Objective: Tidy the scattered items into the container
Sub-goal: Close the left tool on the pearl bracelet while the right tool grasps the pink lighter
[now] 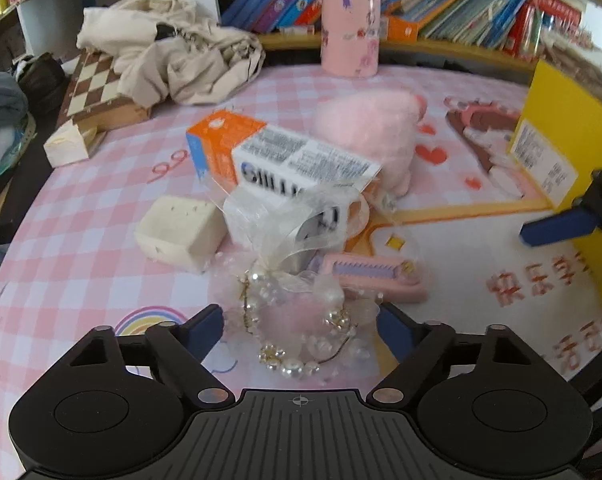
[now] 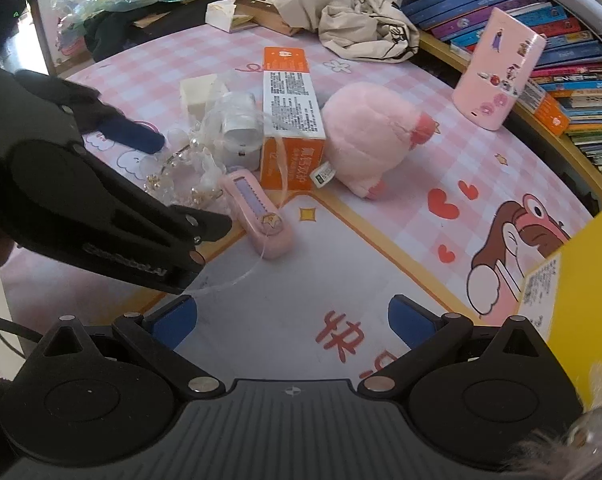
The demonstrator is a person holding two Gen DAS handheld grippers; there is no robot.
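Note:
My left gripper (image 1: 299, 330) is open, its blue fingers either side of a pearl bracelet with a sheer ribbon (image 1: 301, 332) on the pink mat. Beyond it lie a pink comb case (image 1: 375, 276), a white foam block (image 1: 181, 232), a white cup in sheer wrap (image 1: 297, 216), an orange-and-white box (image 1: 277, 152) and a pink plush (image 1: 369, 132). The yellow container (image 1: 569, 148) stands at the right. My right gripper (image 2: 293, 322) is open and empty above the bare mat, with the comb case (image 2: 257, 212), box (image 2: 291, 120) and plush (image 2: 375, 136) ahead, and the yellow container (image 2: 581, 280) at its right.
A pink cylinder (image 1: 351, 24) stands at the back by a shelf of books (image 1: 461, 4). A beige cloth (image 1: 169, 52) lies on a chessboard box (image 1: 97, 88) at the back left. The left gripper's body (image 2: 81, 192) crosses the right wrist view at left.

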